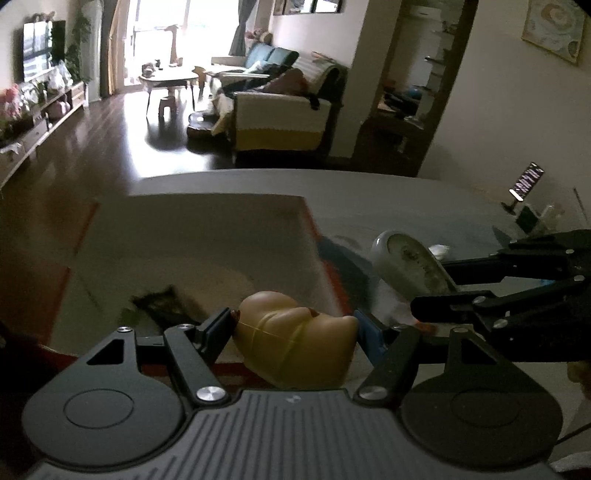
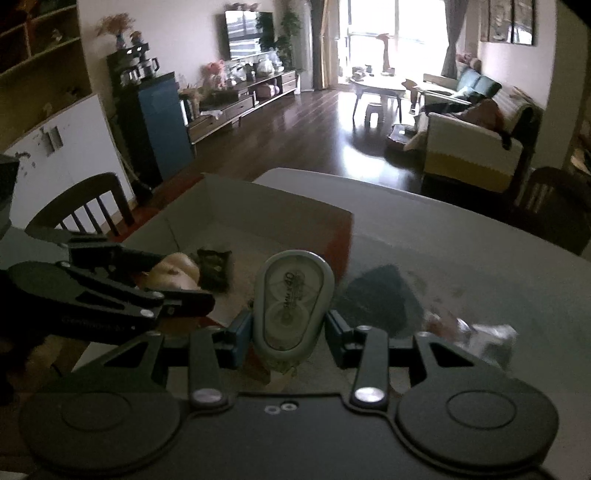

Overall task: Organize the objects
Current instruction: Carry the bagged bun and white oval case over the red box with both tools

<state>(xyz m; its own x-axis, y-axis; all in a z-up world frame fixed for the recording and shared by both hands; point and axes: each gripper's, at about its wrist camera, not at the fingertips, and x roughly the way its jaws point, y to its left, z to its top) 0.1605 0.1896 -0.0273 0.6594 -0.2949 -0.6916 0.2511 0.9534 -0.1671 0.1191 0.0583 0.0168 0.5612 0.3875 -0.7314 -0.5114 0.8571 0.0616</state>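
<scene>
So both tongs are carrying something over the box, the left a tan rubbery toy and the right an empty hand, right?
Not quite. The right tongs are not empty: the right wrist view shows them shut on a grey oval tape dispenser. The left tongs do grip the tan toy near the box.

Living room, dark glossy wood floor (image 2: 295,122), bright window (image 2: 373,33) at far end. Wall television (image 2: 249,33) above low media console (image 2: 243,98); round coffee table (image 2: 376,85); sofa (image 2: 476,147) with cream-and-yellow cover. Dark wooden chair (image 2: 81,206) near white cabinets.
</scene>
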